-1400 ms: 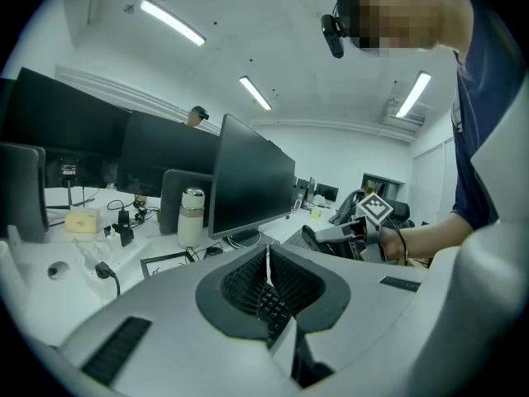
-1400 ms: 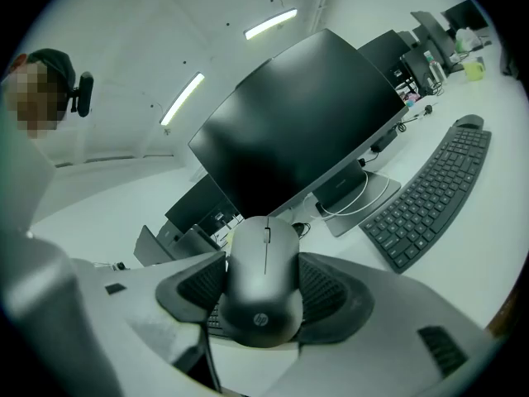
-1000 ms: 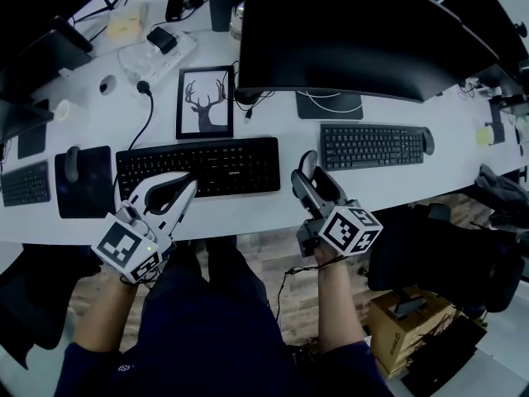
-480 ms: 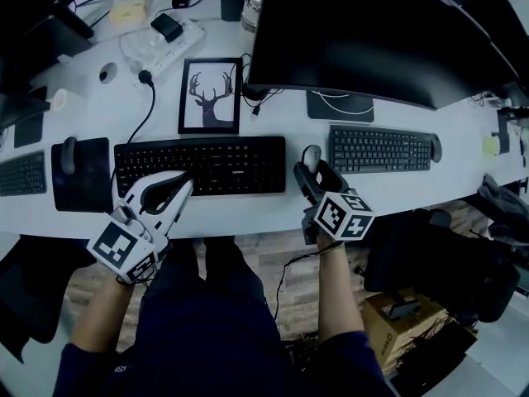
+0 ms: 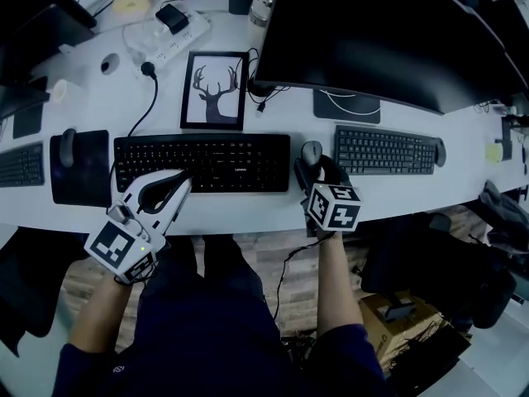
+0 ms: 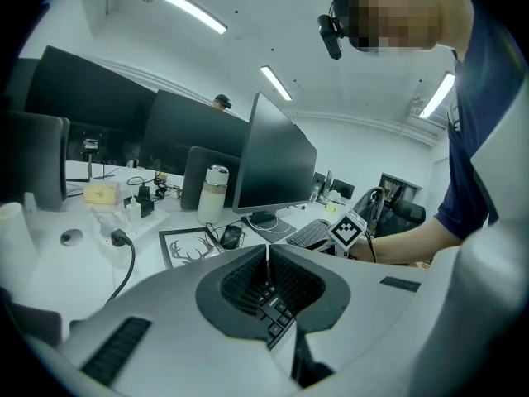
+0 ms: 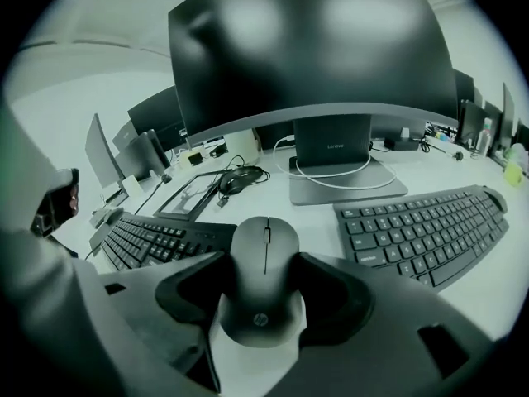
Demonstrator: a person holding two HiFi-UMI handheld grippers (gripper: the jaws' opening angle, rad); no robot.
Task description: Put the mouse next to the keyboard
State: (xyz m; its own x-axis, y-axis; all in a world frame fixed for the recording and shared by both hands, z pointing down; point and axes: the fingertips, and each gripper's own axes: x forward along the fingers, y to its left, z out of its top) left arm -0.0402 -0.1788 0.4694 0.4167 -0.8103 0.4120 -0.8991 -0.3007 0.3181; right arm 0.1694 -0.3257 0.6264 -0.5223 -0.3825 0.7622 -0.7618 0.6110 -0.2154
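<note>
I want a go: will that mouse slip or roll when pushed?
Probably no rolling: the mouse sits flat on the desk. Its smooth, rounded sides might slip between the pads of the right gripper. Small, so likely light.

A long white surface (image 5: pixel 248 207) is running beneath the right hand-held gripper (image 5: pixel 317 166), with wood-plank floor (image 5: pixel 260 251) showing nearer than it. A dark office chair (image 5: pixel 463 263) is sitting off to its right. Strip lights (image 6: pixel 192 11) are glowing on the white ceiling (image 6: pixel 248 44).
</note>
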